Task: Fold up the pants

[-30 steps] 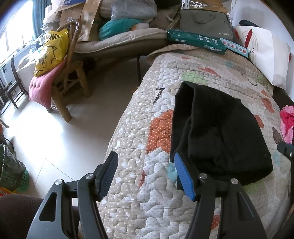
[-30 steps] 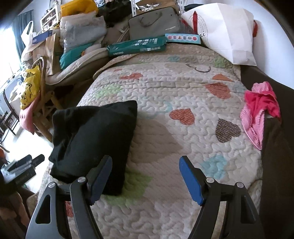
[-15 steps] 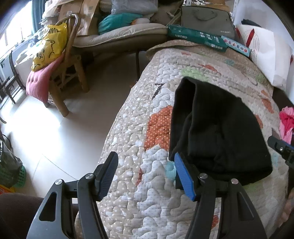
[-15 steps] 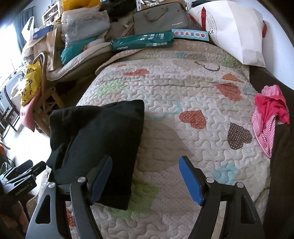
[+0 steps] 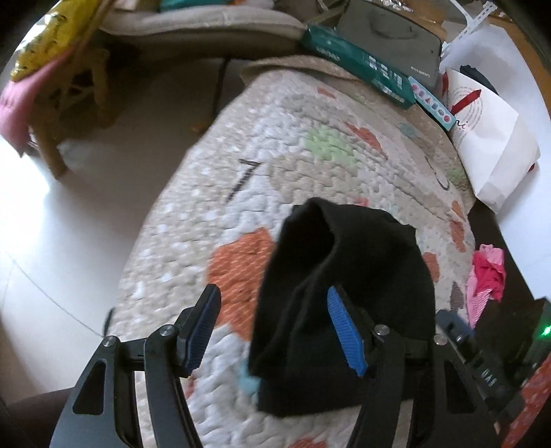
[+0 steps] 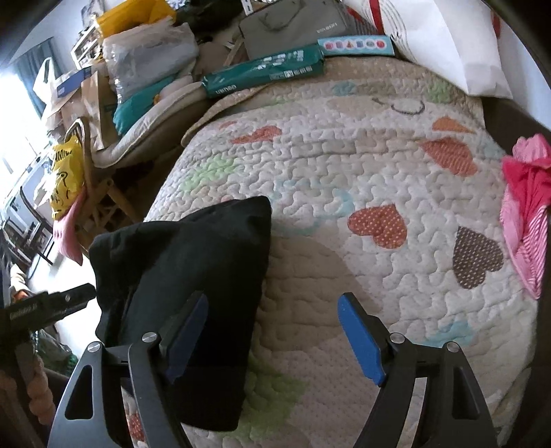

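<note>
The black pants [image 5: 347,286] lie folded in a thick bundle on the heart-patterned quilt [image 5: 261,165], near the bed's left edge. My left gripper [image 5: 275,331] is open and empty; its jaws straddle the bundle's near left edge, the right finger over the fabric. In the right wrist view the pants [image 6: 193,262] sit at the left. My right gripper [image 6: 272,339] is open and empty, its left finger over the bundle's right side, its right finger over bare quilt [image 6: 344,165]. The left gripper's body [image 6: 44,306] shows at the left edge.
A pink and red garment [image 6: 527,206] lies at the bed's right edge. Green boxes [image 6: 265,70], a grey bag [image 6: 292,27] and a white bag [image 6: 437,38] crowd the bed's far end. A wooden chair with a yellow bag [image 6: 67,179] stands left, over pale floor [image 5: 69,213].
Both grippers have moved forward over the bed, so the pants sit closer and lower in both views. The pants have not visibly moved. Both grippers stay open.
</note>
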Tool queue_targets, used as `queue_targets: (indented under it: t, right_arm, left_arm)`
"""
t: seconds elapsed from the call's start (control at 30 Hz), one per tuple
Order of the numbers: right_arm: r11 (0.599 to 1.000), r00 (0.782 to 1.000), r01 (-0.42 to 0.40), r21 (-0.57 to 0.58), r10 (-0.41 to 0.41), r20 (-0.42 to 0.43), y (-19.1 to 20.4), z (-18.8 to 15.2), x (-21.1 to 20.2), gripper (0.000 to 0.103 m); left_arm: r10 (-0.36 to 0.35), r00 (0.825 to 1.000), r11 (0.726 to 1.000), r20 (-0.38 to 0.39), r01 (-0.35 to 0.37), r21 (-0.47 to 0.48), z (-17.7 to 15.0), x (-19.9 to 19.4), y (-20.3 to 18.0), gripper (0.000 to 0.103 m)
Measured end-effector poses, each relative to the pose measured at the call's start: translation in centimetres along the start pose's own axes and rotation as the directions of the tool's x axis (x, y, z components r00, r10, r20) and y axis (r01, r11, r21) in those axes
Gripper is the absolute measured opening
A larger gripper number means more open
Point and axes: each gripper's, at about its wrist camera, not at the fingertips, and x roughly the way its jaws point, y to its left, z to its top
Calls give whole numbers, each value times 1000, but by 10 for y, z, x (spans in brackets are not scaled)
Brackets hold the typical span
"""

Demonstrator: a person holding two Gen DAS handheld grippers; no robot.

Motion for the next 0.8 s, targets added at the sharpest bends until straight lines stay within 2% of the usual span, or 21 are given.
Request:
queue_targets:
  t: [0.13,0.27,0.37,0.5,0.6,0.67,0.8]
  right_arm:
    - [998,999,-49,48,50,-19,-9,-2,10,83]
    - [987,993,-109,122,114,-32,-20,-1,21,85]
    - [979,989,-133,155,140,-37,-24,3,28,86]
    - [976,987,-149,160,157,-38,-23,10,37,86]
    - [968,981,-179,174,189,-39,-23,16,47,86]
    - [964,978,-192,183,203,-41,-24,19,53,86]
    - [949,969,-229,216,243,-42,-23,24,64,86]
  left_arm:
    - [-80,997,997,-13,80,-12,0,15,-3,66]
    - [-128,991,992,-35,128,-17,-7,28,5,71]
    - [-190,981,980,-44,188,-62,-10,35,14,73]
    - [-256,965,967,-60,254,-32,-9,39,7,73]
    - [-256,964,966,-65,257,7,-11,44,-2,79]
    - [-273,959,961,-73,275,25,-11,48,-7,87]
    - [-285,955,957,-82,288,24,-10,50,-10,88]
